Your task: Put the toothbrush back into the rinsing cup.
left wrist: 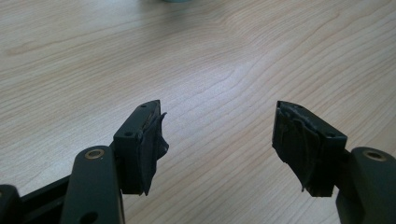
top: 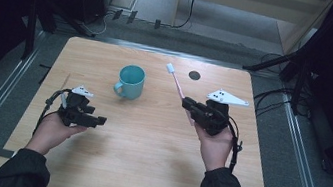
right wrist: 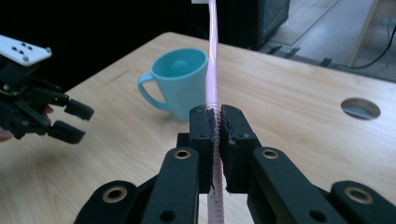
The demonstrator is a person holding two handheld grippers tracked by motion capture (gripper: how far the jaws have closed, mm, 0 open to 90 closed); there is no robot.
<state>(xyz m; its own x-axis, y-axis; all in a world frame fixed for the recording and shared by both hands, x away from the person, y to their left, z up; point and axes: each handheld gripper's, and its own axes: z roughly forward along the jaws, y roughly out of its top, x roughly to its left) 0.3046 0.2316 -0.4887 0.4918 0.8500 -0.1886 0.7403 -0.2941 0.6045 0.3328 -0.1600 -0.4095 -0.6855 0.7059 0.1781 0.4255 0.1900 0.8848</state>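
Observation:
A pink toothbrush point(top: 176, 81) with a white head is clamped by its handle in my right gripper point(top: 189, 104), held off the table and slanting up and away. In the right gripper view the pink handle point(right wrist: 213, 70) runs up between the shut black pads point(right wrist: 206, 128). A teal mug point(top: 130, 81) stands upright on the wooden table point(top: 147, 141), left of the brush; in the right gripper view the mug point(right wrist: 180, 81) is just beyond the jaws. My left gripper point(top: 97, 120) rests low at the table's left, jaws wide apart over bare wood point(left wrist: 219, 135), nothing between them.
A round cable hole point(top: 194, 75) sits in the tabletop near the far edge, right of the brush head. Dark stands and cables surround the table on both sides. The left gripper point(right wrist: 70, 121) shows open at the left of the right gripper view.

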